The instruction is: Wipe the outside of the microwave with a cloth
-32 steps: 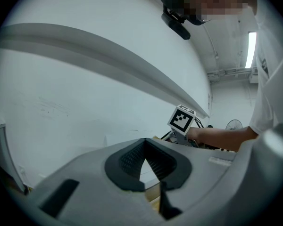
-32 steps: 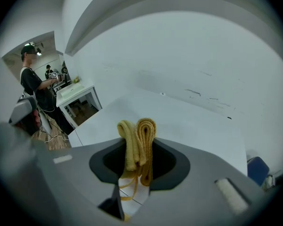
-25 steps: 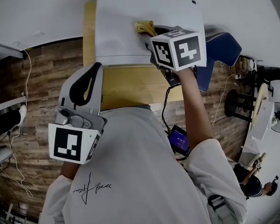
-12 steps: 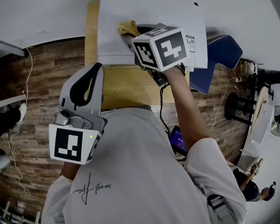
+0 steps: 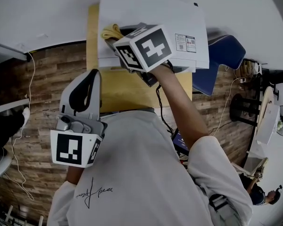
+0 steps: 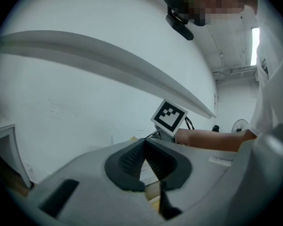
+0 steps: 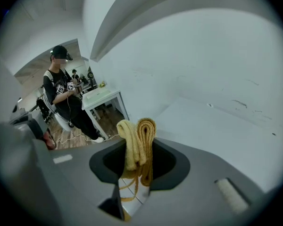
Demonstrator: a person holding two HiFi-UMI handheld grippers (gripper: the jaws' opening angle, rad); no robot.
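- Right tongs: pinching a folded yellow cloth. We see two rolled folds of it standing out past the tips, and loose threads hanging between the pads.
- From the head view, the right tongs are stretched forward at the end of a bare arm. They carry the cloth over the left edge of the top of the microwave. We cannot tell whether the cloth presses on the surface.
- Left tongs: tips pressed together, with nothing between them. Through the gap behind the tips we see only a strip of wood.
- In the head view, the left tongs are held close to the chest. They point towards the counter and are well apart from the microwave.
- Microwave: white, standing on the wooden counter against a white wall. We note a printed label on its top, towards the right front corner.
- Surroundings: a blue chair just right of the microwave, and a plank floor on both sides of the counter.
- In the right gripper view, we also see a second person in dark clothes, far off to the left.
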